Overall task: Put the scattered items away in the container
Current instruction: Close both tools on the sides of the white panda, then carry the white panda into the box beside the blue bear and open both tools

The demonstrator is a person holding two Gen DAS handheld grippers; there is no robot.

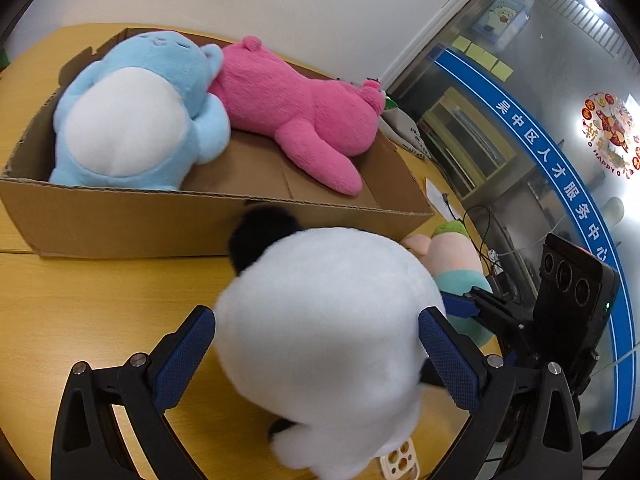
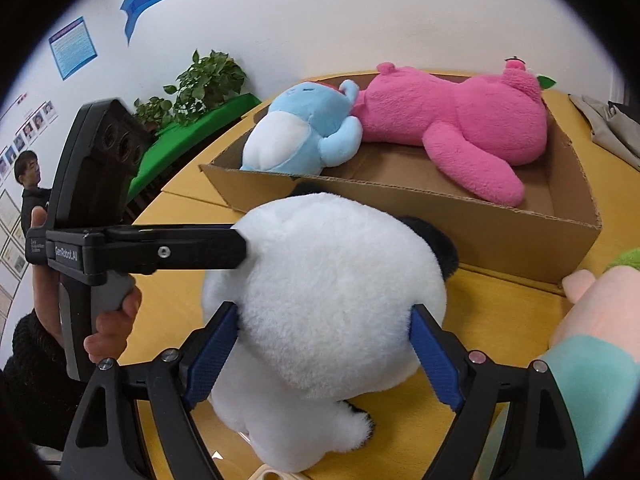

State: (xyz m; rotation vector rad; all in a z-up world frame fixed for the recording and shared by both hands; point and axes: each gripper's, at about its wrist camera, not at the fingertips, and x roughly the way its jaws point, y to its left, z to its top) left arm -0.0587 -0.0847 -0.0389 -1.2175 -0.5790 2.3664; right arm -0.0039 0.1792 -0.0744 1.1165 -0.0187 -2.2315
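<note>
While the white panda plush [image 1: 324, 344] stands on the desk [image 1: 100, 300], both hand-held grippers clamp it, left [image 1: 316, 344] and right [image 2: 324, 344]. The cardboard box [image 1: 160, 220] sits at 12 o'clock, holding blue [image 1: 132, 112] and pink [image 1: 296, 112] plush toys.

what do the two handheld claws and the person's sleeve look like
Both claws are black plastic with triangular cut-out arms, silver rivets at the joints and blue textured pads on the fingers. The left claw has a grey pistol handle, "GenRobot.AI" printed in white on its side, and a black camera block with three round lenses. The right claw carries the same block. The sleeve is black knit.
</note>
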